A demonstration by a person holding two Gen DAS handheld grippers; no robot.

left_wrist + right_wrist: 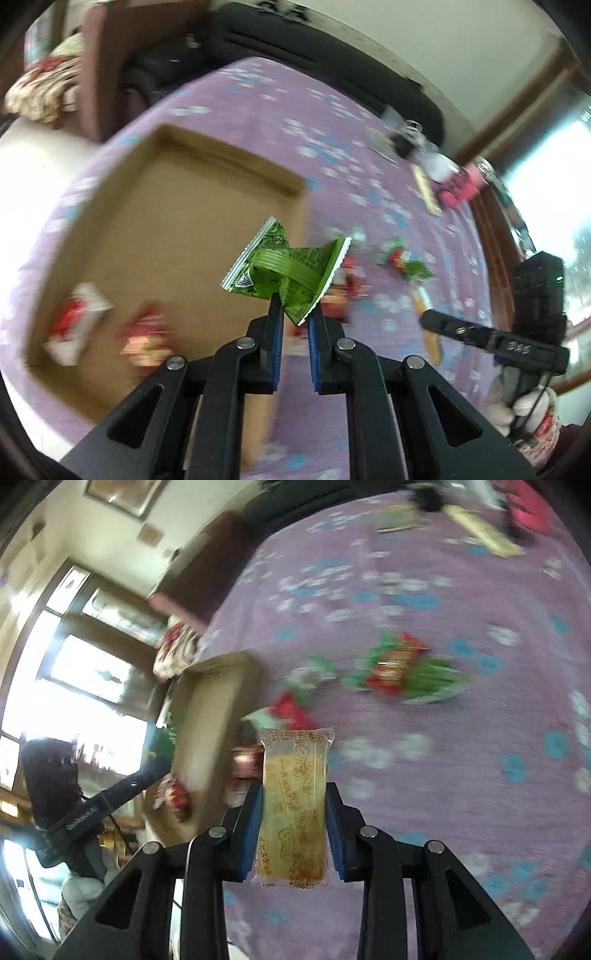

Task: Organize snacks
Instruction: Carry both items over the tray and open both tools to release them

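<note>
- Left gripper (295, 302) tilts down over the cardboard box (177, 206), jaws clenched on a crumpled green snack packet (291, 269).
- Right gripper (293, 805) angles down above the purple floral cloth (443, 775), jaws grasping a yellow wrapped snack bar (293, 805).

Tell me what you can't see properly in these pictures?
- Left wrist view: the two red snacks inside the cardboard box are motion-blurred; their labels are unreadable.
- Right wrist view: loose red-and-green packets on the purple cloth are smeared; their count is unclear.
- Right wrist view: the box's inside is hidden by its wall.
</note>
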